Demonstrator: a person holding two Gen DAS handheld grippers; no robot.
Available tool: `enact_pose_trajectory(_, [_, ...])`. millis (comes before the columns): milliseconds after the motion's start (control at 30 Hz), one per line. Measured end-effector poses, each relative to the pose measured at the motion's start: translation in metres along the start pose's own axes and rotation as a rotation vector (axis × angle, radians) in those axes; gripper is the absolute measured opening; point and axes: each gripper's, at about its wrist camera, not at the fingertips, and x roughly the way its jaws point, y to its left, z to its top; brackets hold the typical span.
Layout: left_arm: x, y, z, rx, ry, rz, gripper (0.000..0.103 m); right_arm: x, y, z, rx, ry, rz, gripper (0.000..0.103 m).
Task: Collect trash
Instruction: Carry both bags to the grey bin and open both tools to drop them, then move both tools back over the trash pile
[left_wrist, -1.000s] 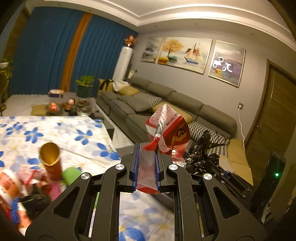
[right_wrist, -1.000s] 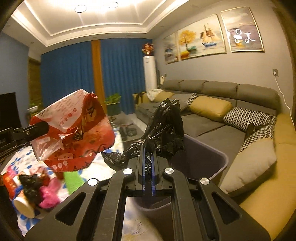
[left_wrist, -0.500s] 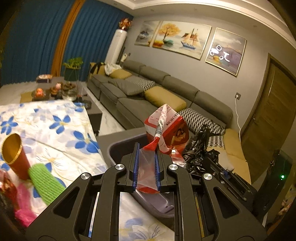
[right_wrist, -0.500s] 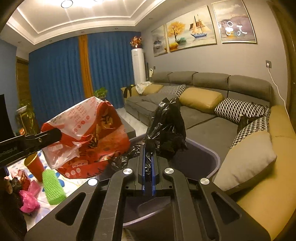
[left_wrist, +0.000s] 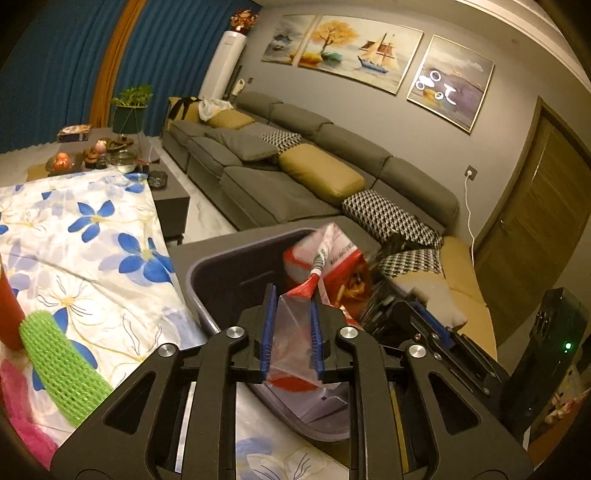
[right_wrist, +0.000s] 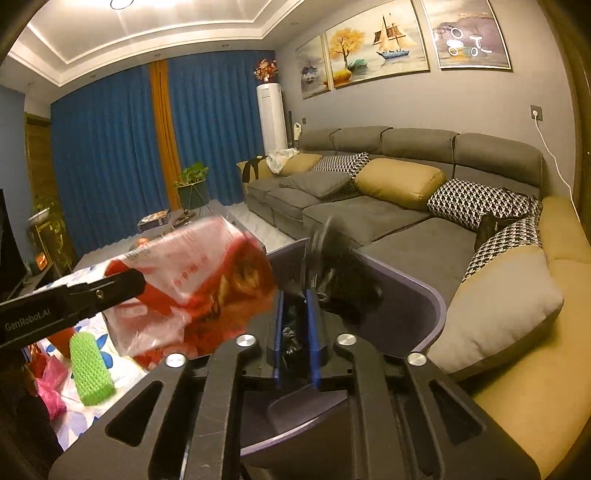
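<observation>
The left gripper is clamped on the red-and-clear plastic bag, which hangs over the open grey trash bin, its upper part at the bin's rim. The right gripper has its jaws slightly apart, with the black plastic bag between and beyond them, blurred, over the bin interior; whether the pads grip it cannot be determined. The bin stands between the floral-covered surface and the grey sofa. A green foam net sleeve and pink plastic lie on the surface.
</observation>
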Motion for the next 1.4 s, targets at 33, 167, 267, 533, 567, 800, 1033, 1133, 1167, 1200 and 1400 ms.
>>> enact_pose_trajectory(33, [0.002,0.001,0.0,-0.004,0.006,-0.009,0.021,0.0,-0.001,0.0,0.003,-0.001,0.0,0.025])
enact_pose_trajectory(167, [0.003,0.003,-0.002,-0.015,0.007,-0.005,0.049,-0.002,-0.005,-0.002,0.013,-0.003,-0.007,0.031])
enact_pose_trajectory(267, [-0.004,0.005,-0.003,-0.02,-0.014,0.003,0.062,-0.01,-0.006,-0.003,0.017,-0.02,-0.016,0.043])
enact_pose_trajectory(533, [-0.049,0.008,-0.017,-0.006,-0.107,0.098,0.083,-0.049,0.003,-0.008,0.002,-0.1,-0.013,0.079])
enact_pose_trajectory(567, [-0.056,0.009,-0.02,-0.002,-0.117,0.113,0.084,-0.055,0.006,-0.01,-0.002,-0.108,-0.007,0.083])
enact_pose_trajectory(800, [-0.123,0.026,-0.042,-0.042,-0.186,0.233,0.088,-0.084,0.032,-0.021,-0.021,-0.126,0.051,0.09])
enact_pose_trajectory(1033, [-0.192,0.042,-0.071,-0.044,-0.239,0.374,0.088,-0.112,0.073,-0.036,-0.069,-0.129,0.155,0.092])
enact_pose_trajectory(1133, [-0.224,0.059,-0.086,-0.073,-0.263,0.459,0.088,-0.126,0.098,-0.046,-0.105,-0.139,0.197,0.092])
enact_pose_trajectory(1167, [-0.234,0.066,-0.091,-0.082,-0.267,0.494,0.088,-0.13,0.105,-0.049,-0.114,-0.142,0.208,0.092])
enact_pose_trajectory(1200, [-0.241,0.071,-0.094,-0.092,-0.272,0.518,0.088,-0.133,0.109,-0.05,-0.12,-0.143,0.22,0.092])
enact_pose_trajectory(1400, [-0.294,0.104,-0.115,-0.17,-0.316,0.627,0.088,-0.145,0.152,-0.064,-0.15,-0.114,0.307,0.092])
